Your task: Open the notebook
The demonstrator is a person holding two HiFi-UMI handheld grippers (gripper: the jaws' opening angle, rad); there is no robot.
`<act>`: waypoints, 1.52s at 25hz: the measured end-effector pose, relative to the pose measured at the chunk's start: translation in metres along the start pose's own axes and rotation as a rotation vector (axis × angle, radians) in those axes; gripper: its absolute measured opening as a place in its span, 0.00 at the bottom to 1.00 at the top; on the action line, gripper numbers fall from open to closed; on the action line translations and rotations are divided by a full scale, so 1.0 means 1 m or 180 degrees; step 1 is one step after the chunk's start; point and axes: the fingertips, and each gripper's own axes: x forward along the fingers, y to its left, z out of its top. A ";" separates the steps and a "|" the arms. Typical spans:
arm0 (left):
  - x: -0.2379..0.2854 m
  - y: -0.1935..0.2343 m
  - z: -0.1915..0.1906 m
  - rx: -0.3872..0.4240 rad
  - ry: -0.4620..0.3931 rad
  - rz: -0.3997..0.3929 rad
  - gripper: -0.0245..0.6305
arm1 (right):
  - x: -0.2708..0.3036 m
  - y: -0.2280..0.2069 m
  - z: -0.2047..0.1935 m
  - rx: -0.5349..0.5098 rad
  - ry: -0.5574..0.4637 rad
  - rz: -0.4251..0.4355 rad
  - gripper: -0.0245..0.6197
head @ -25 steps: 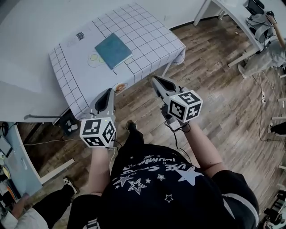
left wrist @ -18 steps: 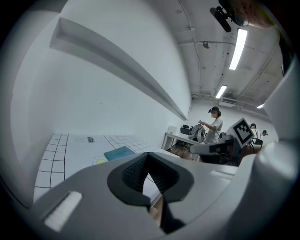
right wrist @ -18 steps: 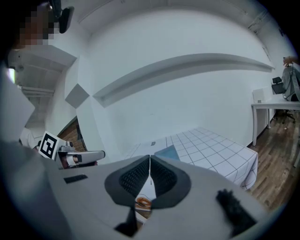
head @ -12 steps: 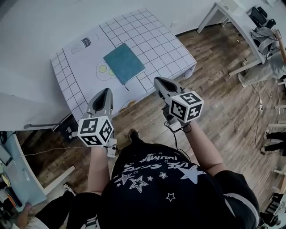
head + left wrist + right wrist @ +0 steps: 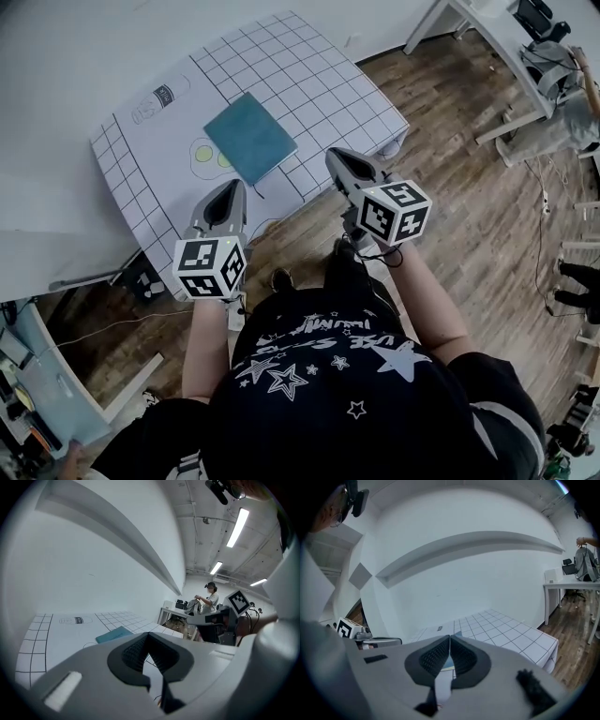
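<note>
You are holding the left gripper (image 5: 229,186) and right gripper (image 5: 339,156) with jaws together and empty, aiming at the table (image 5: 319,75), since the notebook (image 5: 249,138) is lying closed there, well ahead.

The notebook (image 5: 249,138) has a plain teal cover and it is closed. It lies flat near the middle of the table (image 5: 319,70), turned diagonally to the grid lines, just beside a yellow-green drawing (image 5: 201,153).

A white wall (image 5: 66,75) is seen far left; wood-plank floor (image 5: 487,234) is laid right, where a white desk (image 5: 487,28) is set.
</note>
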 end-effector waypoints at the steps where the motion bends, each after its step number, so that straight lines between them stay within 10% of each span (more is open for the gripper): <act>1: 0.004 -0.001 0.000 0.0055 0.0024 0.0022 0.05 | 0.003 -0.005 0.002 0.0009 -0.0007 0.0017 0.06; 17: 0.086 -0.012 -0.009 0.0213 0.0355 0.0984 0.14 | 0.085 -0.081 0.039 -0.0111 0.0247 0.0960 0.06; 29: 0.159 -0.029 -0.063 0.1282 0.1199 0.1593 0.45 | 0.110 -0.125 0.029 -0.0160 0.0581 0.1468 0.06; 38: 0.186 -0.015 -0.091 0.1883 0.1811 0.2073 0.49 | 0.109 -0.152 0.012 -0.0076 0.0737 0.1563 0.06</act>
